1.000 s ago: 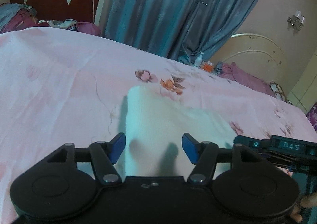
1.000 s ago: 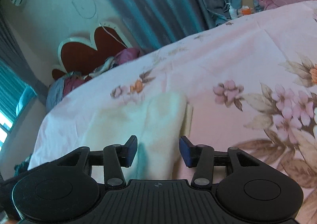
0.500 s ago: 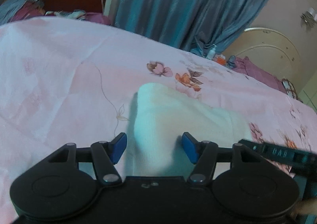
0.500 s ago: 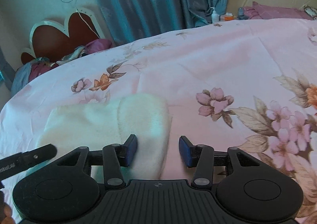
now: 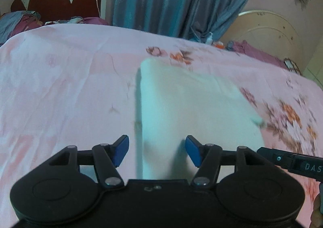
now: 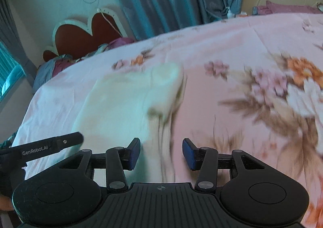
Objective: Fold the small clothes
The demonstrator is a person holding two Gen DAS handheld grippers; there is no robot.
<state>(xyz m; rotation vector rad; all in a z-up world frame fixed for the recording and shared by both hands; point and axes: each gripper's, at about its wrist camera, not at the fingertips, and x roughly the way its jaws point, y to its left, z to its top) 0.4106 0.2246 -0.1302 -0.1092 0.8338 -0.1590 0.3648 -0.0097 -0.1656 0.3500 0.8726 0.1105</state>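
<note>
The bed (image 5: 60, 86) fills most of what I see, spread with a pink sheet printed with flowers, and behind it hang blue-grey curtains (image 5: 171, 2) beside a red scalloped headboard (image 5: 60, 0) with a white rim. On the sheet lies the pale cream garment (image 5: 191, 111), a small folded piece with a rounded far corner, sitting flat near the middle of the bed; in my right view (image 6: 125, 103) a fold of it laps over the top towards its right edge, though the picture is blurred there. My left tongs (image 5: 157, 150) hang above the garment's near left part, their blue pads spread apart and pressing on nothing, the cloth's left edge showing between them. My right tongs (image 6: 161, 152) stand spread too, empty, over the garment's near right edge where it meets the sheet.
</note>
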